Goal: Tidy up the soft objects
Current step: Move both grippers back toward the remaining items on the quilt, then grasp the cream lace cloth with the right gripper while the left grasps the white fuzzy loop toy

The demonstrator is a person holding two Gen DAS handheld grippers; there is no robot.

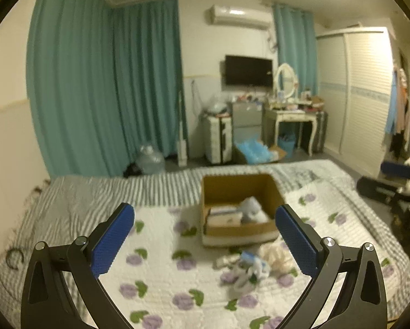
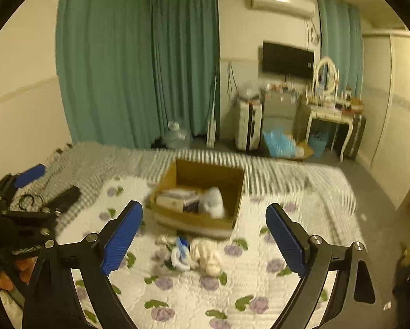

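Jaws of the left gripper [image 1: 205, 235] stand wide and empty; ahead, loose soft objects [image 1: 249, 268] lie heaped on the floral quilt [image 1: 161, 282], just near of the cardboard box [image 1: 238, 230], likely awaiting packing; right gripper [image 2: 205, 235] likewise spread, empty.

Both views are smeared by motion blur. The soft items [image 1: 249, 268] heaped on the quilt [image 1: 161, 288] before the box [image 1: 240, 235] cannot be told apart; in the right wrist view the same heap [image 2: 194, 255] shows only a cream lump and something blue and white. What lies inside the box [image 2: 202, 224] is vague: flat packets and a white soft shape [image 2: 213, 198]. The clutter on the dresser [image 1: 290, 115] is too small to name. The right gripper [image 1: 397, 181] is cut off by the left view's edge, the left gripper [image 2: 29, 192] by the right view's edge.
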